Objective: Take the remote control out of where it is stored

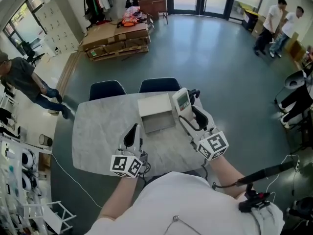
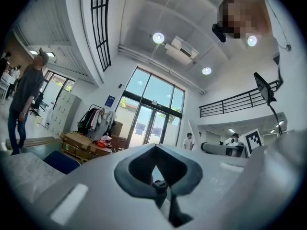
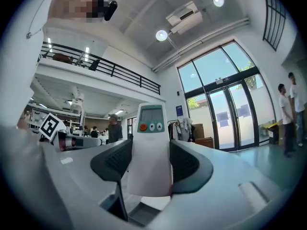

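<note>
Standing open on the tabletop point(image 1: 98, 131), a pale box point(image 1: 155, 112) is seen just left of the right hand-held gripper point(image 1: 187, 112) and ahead of the left hand-held gripper point(image 1: 133, 132). The remote control point(image 3: 151, 128) is pinched upright between the right jaws, outside the box. The left jaws are pressed together and tilted upward.
</note>
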Motion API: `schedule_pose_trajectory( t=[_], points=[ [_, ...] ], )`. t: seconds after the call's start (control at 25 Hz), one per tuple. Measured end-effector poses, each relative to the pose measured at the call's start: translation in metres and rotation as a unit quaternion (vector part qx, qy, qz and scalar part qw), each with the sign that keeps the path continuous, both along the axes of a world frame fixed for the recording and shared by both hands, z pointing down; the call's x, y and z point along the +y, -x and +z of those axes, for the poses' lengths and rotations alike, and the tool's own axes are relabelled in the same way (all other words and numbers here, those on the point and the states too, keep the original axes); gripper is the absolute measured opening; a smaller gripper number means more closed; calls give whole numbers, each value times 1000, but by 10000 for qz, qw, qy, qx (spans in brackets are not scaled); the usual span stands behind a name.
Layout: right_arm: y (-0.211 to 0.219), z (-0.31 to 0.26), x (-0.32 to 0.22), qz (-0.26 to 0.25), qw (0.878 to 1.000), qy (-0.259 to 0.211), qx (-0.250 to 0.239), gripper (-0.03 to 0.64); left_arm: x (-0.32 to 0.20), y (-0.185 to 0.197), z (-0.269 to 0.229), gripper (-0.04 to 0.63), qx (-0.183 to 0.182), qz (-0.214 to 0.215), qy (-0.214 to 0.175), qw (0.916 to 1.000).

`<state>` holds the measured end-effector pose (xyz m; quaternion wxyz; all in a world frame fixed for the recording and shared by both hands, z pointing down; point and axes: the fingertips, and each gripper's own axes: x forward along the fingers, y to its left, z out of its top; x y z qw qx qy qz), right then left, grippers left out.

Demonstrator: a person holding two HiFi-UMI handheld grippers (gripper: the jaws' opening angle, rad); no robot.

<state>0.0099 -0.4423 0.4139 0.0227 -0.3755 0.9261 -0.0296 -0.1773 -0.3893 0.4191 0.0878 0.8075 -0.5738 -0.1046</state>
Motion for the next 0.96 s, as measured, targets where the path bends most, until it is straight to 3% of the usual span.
schedule_pose_trajectory(
  t=[0.96],
  points=[
    [-1,19,7,-8,9998,213,-4,278,12,11,16,1,-166,-252,186,9994]
  ],
)
